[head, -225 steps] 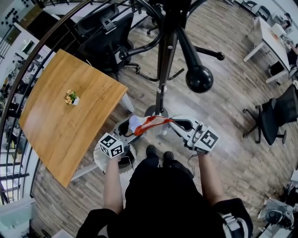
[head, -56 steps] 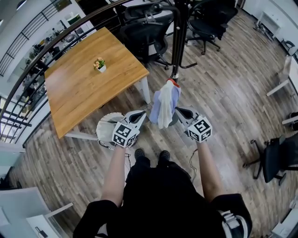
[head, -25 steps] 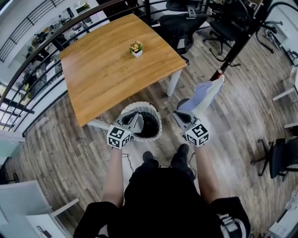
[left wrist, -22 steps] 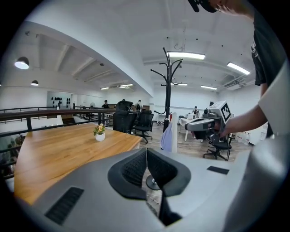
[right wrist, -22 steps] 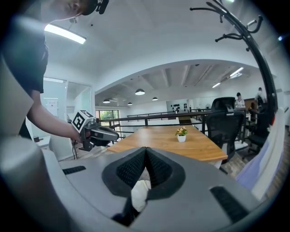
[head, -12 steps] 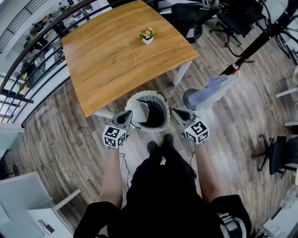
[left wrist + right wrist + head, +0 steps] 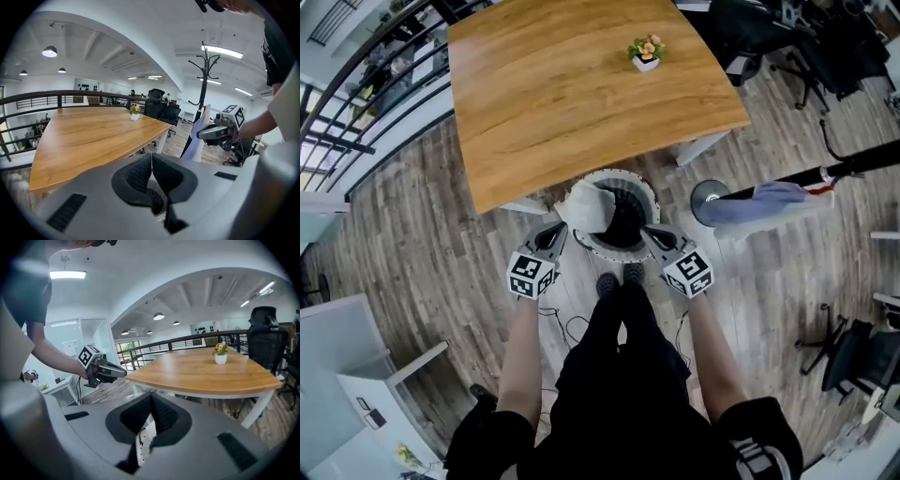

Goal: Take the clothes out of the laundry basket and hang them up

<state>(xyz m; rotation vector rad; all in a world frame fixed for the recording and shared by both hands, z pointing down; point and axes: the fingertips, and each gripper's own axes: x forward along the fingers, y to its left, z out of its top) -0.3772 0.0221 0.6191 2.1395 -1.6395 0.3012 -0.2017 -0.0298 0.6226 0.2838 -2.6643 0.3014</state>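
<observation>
Lowering since a second ago, the left tool (image 7: 557, 229) and right tool (image 7: 646, 232) are hovering closed and empty beside the laundry basket (image 7: 623, 174), where a white cloth (image 7: 584, 204) is lying.

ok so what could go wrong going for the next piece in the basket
The left gripper and right gripper are both shut at the laundry basket rim. If they stay shut, they may only push the pale garment deeper. The basket also sits close under the wooden table edge, so a lift could catch there.
</observation>
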